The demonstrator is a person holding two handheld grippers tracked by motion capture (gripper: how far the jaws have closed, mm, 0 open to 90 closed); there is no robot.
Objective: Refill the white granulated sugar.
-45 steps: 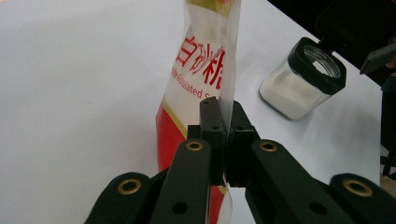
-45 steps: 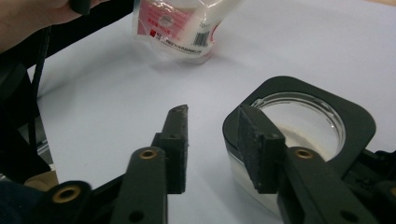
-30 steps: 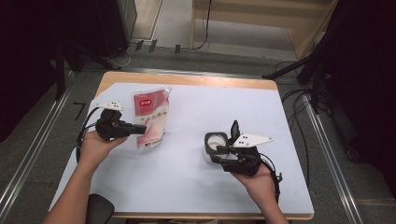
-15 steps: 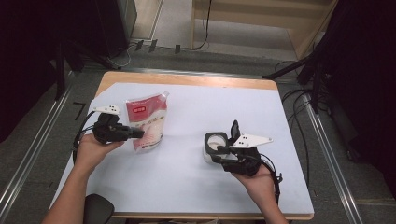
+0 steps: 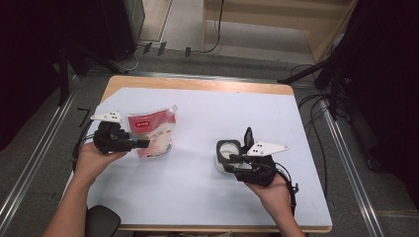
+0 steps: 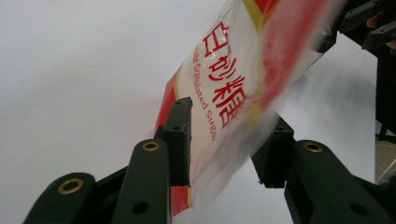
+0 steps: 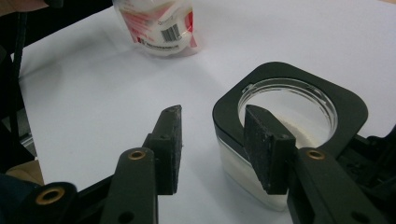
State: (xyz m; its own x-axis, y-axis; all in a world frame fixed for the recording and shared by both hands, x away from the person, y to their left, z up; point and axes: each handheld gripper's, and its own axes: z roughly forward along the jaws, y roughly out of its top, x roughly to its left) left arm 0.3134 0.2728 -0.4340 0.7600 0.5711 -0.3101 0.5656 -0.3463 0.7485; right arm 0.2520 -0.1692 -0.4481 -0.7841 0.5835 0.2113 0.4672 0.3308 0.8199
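Note:
A red and white sugar bag (image 5: 154, 132) (image 6: 224, 88) (image 7: 161, 25) rests on the white table top (image 5: 197, 197) at the left. My left gripper (image 5: 143, 143) (image 6: 229, 116) reaches in from the left, and its jaws have just been opening. The bag's lower edge is still between them, blurred, with the pads easing off it. At the right stands a clear jar with a black square rim (image 5: 226, 150) (image 7: 327, 98), holding some white grains. My right gripper (image 5: 232, 159) (image 7: 212, 112) is open: one finger (image 7: 264, 144) crosses the jar's mouth, while the other (image 7: 168, 149) stands clear of the jar's wall.
A black flap (image 5: 248, 137) stands up behind the jar. The table's wooden far edge (image 5: 197, 84) borders a floor with cables and black stands (image 5: 326, 79). Metal rails (image 5: 29, 163) run along both sides of the table.
The left hand and the sugar bag have come a little nearer the person and to the left, and the bag has settled more upright on the table. The right hand and jar have not moved.

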